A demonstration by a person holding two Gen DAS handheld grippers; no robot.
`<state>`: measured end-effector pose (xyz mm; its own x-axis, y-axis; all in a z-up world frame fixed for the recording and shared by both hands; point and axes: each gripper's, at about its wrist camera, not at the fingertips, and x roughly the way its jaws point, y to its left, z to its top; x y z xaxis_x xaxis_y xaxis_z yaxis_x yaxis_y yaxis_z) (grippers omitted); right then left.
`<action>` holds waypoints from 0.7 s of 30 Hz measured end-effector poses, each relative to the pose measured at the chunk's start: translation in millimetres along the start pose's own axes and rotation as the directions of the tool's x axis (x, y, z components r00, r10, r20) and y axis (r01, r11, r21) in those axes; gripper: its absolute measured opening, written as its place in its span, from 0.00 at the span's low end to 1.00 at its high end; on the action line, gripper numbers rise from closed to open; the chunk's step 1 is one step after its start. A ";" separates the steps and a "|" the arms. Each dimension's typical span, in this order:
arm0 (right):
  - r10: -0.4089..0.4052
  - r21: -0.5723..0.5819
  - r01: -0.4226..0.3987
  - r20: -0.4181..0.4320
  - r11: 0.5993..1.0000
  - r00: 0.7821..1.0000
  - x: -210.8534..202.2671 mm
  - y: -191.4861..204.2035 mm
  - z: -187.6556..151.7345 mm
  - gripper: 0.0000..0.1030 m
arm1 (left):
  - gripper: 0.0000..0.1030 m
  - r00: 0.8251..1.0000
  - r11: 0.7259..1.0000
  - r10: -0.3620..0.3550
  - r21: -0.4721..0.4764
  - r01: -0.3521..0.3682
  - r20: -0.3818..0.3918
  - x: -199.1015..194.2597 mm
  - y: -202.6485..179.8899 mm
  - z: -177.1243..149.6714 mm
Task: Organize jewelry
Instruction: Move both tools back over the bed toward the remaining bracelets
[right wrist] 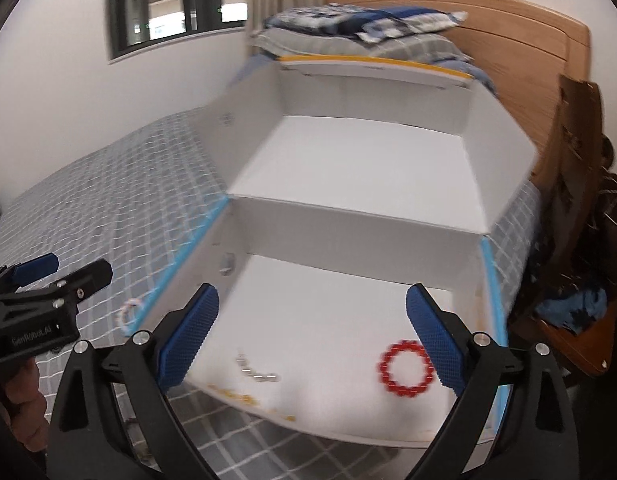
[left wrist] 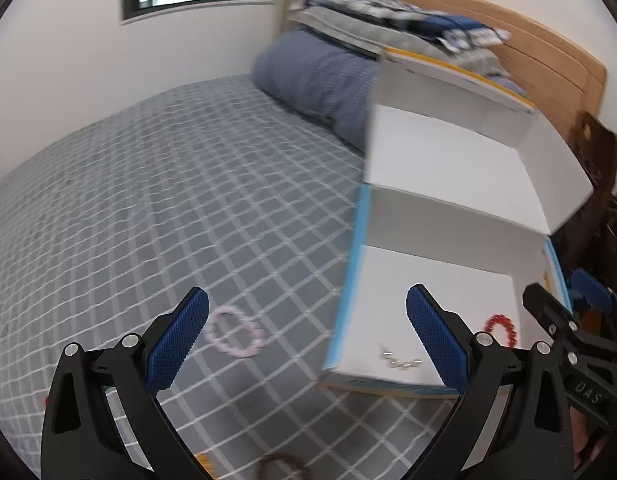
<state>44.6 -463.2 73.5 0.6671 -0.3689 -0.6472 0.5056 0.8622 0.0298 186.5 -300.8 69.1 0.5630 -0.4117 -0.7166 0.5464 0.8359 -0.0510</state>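
A white box (right wrist: 388,236) with light blue edges lies on the bed with its lid (right wrist: 360,156) folded back. Inside it are a red bead bracelet (right wrist: 406,368) and a short silver piece (right wrist: 256,372); small gold bits (right wrist: 236,396) lie at its front rim. My right gripper (right wrist: 313,294) hangs open above the box, nothing between its fingers. My left gripper (left wrist: 306,300) is wide open and empty over the box's left edge (left wrist: 344,312). A pink bead bracelet (left wrist: 234,332) lies on the sheet beside the box. A brown bracelet (left wrist: 280,466) shows at the bottom edge.
The grey checked bed sheet (left wrist: 148,200) stretches to the left. A blue rolled blanket (left wrist: 316,80) and pillows (right wrist: 348,24) lie behind the box against a wooden headboard (right wrist: 528,60). Dark wooden furniture (right wrist: 576,200) with clutter stands at the right.
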 end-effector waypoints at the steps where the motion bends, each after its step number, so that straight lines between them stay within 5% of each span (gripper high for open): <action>1: 0.013 -0.013 -0.013 0.000 1.000 1.000 -0.4 7.8 0.6 0.88 | 0.94 1.000 1.000 0.014 -0.010 -0.014 0.004 -3.2 9.2 0.0; 10: 0.138 -0.133 -0.139 -0.012 0.981 0.990 -6.9 83.3 -8.9 0.88 | 0.94 0.989 0.983 0.147 -0.116 -0.145 0.010 -33.6 97.4 -18.3; 21: 0.263 -0.302 -0.281 -0.100 0.911 0.960 -8.4 179.8 -57.2 0.88 | 0.94 0.955 0.922 0.291 -0.253 -0.295 -0.053 -61.6 199.5 -69.0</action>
<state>98.7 -285.2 40.7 0.7184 -0.0929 -0.6894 0.1085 0.9939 -0.0209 218.0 -83.6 55.1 0.6643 -0.1309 -0.7359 0.1809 0.9834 -0.0116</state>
